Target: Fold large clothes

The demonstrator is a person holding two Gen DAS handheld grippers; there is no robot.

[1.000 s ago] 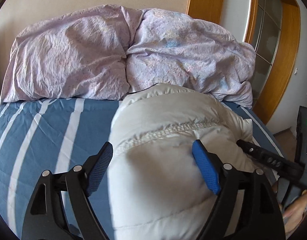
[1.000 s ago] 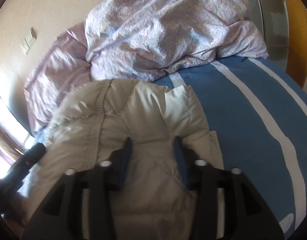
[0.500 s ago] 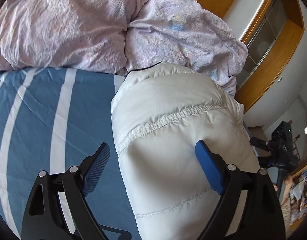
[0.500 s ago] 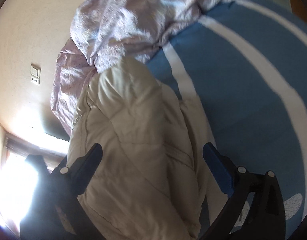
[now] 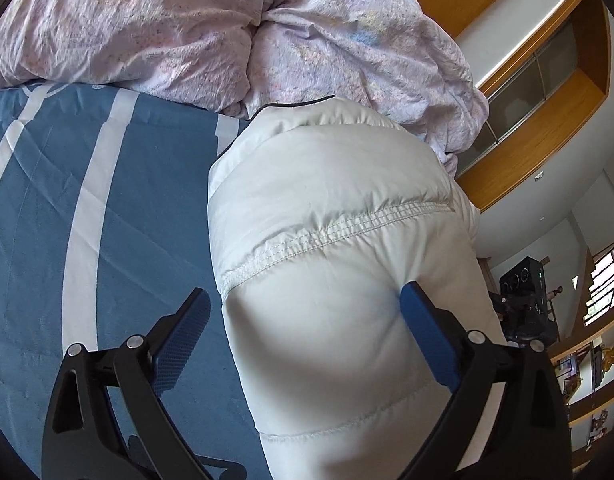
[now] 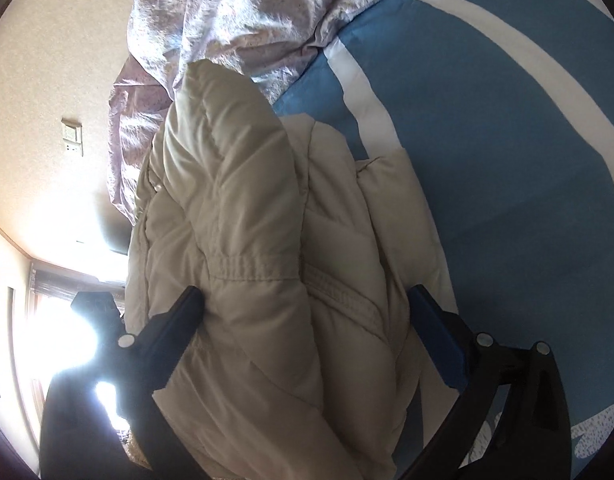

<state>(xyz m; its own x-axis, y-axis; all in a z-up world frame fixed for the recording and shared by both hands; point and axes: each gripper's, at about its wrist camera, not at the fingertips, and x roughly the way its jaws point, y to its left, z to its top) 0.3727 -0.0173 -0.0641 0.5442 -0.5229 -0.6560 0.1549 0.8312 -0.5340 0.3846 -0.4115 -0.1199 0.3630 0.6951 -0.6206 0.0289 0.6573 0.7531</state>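
Pale quilted down jacket [image 5: 339, 240] lies bundled on the blue striped bed [image 5: 107, 208], its top at twelve o'clock against the lilac duvet [image 5: 235, 28]. My left gripper [image 5: 303, 320] and right gripper [image 6: 307, 312] gape wide astride it, holding nothing. It looks light, puffy and springy; I'd pinch the stitched seam.

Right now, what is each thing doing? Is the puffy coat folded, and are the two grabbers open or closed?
Coat: folded into a puffy bundle, lying on the bed.
Left gripper: open, fingers wide on either side of the coat.
Right gripper: open, fingers spread around the coat.
Duvet: crumpled in a heap behind the coat.
Bed sheet: spread out, slightly creased.
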